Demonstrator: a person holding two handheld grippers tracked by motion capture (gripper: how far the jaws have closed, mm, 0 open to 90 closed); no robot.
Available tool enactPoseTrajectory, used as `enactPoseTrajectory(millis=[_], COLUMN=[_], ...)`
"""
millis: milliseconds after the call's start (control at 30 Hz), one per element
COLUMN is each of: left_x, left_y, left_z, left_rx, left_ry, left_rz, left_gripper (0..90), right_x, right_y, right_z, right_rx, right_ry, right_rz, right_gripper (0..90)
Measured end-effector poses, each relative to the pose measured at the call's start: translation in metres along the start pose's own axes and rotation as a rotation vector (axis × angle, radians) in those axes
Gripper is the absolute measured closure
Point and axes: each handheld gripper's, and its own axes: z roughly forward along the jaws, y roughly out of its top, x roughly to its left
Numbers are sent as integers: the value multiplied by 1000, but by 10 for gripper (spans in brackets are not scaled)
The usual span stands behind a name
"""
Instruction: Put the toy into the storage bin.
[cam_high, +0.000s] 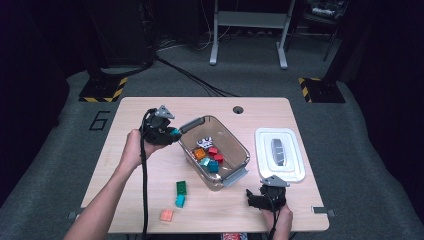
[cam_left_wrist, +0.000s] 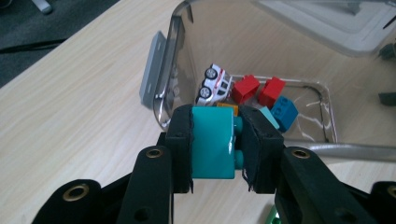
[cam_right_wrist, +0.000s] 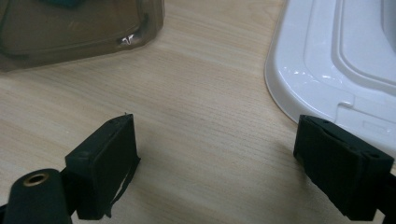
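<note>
While my left claw (cam_left_wrist: 214, 144) sits at the lower middle of the left gripper view, its jaws are clamped on a teal brick (cam_left_wrist: 212, 142), one pad pressed to each side. In the high view that claw (cam_high: 172, 134) is left of centre, just beside the near-left rim of the clear bin (cam_high: 240, 150), with the brick at its tip. Past the brick, the left gripper view shows the bin's wall (cam_left_wrist: 180, 60) and, on its floor, a white toy car (cam_left_wrist: 214, 84), two red bricks (cam_left_wrist: 245, 87) and a blue brick (cam_left_wrist: 285, 112). My right claw (cam_high: 256, 199) rests at the lower right of the high view on the counter (cam_high: 150, 170), jaws spread wide with nothing between them. The right gripper view shows bare wood between them and the white lid (cam_right_wrist: 327, 56) at the upper right. A green brick (cam_high: 181, 187), a second teal brick (cam_high: 180, 201) and an orange brick (cam_high: 166, 215) lie on the counter at lower centre-left.
</note>
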Motion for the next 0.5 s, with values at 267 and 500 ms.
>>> enactPoseTrajectory(millis=[267, 500], left_x=[-8, -13], left_y=[20, 22], left_z=[19, 39], left_rx=[18, 62], left_ry=[-17, -47], left_rz=[26, 41], left_gripper=[670, 670], right_x=[0, 0], right_y=[0, 0], right_z=[0, 0], right_rx=[0, 0], right_ry=[0, 1], right_rz=[0, 0], right_gripper=[124, 125])
